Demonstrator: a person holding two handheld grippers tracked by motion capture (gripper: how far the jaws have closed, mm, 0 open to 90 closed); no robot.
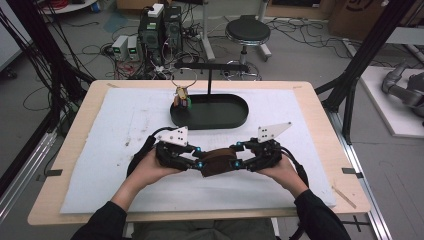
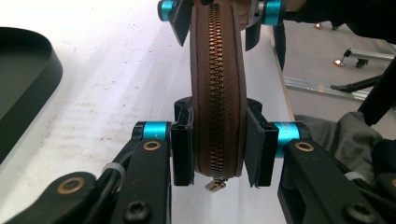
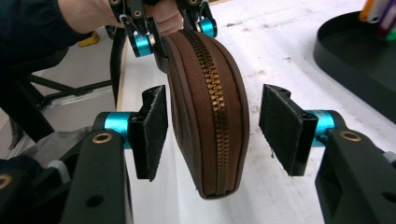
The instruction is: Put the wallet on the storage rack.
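A brown zipped pouch [image 1: 218, 161] hangs just above the white mat, held edge-up between both grippers near the table's front. My left gripper [image 1: 200, 164] is shut on one end of it. In the left gripper view the pouch [image 2: 218, 84] is squeezed between the pads [image 2: 183, 149], and its brass zipper pull [image 2: 215, 185] hangs at the near end. My right gripper [image 1: 239, 162] is open around the other end. In the right gripper view the pouch [image 3: 210, 107] sits between the spread pads [image 3: 280, 128], with a clear gap on the right side.
A black oval tray [image 1: 225, 120] with a T-shaped stand [image 1: 210, 67] sits behind the grippers at mid-table. A ring with small coloured items [image 1: 182, 97] hangs at the tray's left end. The white mat [image 1: 125, 125] covers most of the wooden table.
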